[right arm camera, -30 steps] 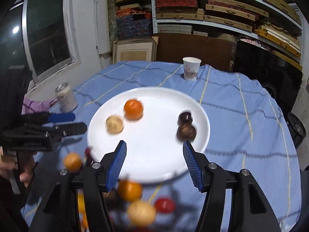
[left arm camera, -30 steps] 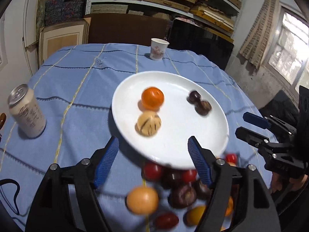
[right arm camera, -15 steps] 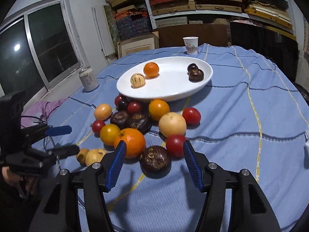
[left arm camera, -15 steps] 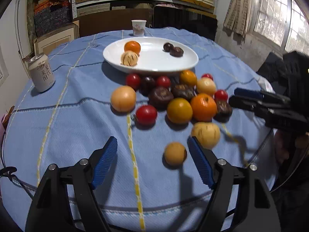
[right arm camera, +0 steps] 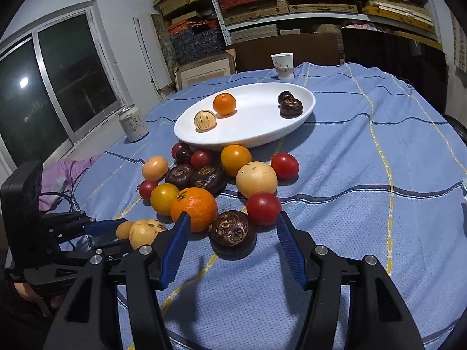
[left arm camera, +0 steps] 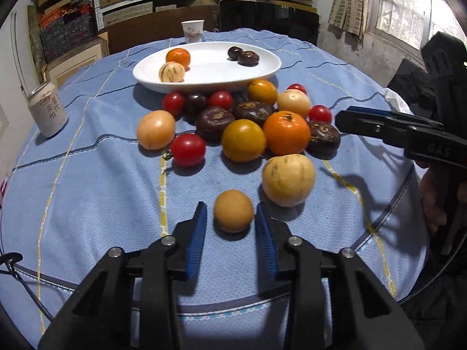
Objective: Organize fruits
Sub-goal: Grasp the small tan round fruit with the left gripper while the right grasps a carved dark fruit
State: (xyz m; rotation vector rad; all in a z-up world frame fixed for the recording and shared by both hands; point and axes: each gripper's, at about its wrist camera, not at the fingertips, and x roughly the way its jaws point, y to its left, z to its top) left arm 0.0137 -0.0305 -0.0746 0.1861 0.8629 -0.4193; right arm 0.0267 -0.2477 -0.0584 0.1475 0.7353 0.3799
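Left wrist view: left gripper (left arm camera: pixel 230 218) closed in around a small tan fruit (left arm camera: pixel 233 211) on the blue tablecloth (left arm camera: pixel 87 192).

Its jaws have just been closing, and the blue pads (left arm camera: pixel 197 234) now sit at either side of the fruit (firm contact cannot be confirmed). This fruit lies nearest the table edge, just beside a larger pale fruit (left arm camera: pixel 288 179). The right gripper (right arm camera: pixel 233 242) stands half open, holding nothing, with a dark brown fruit (right arm camera: pixel 232 231) between its pads, untouched. The white plate (right arm camera: pixel 251 137) beyond the loose pile carries four fruits.
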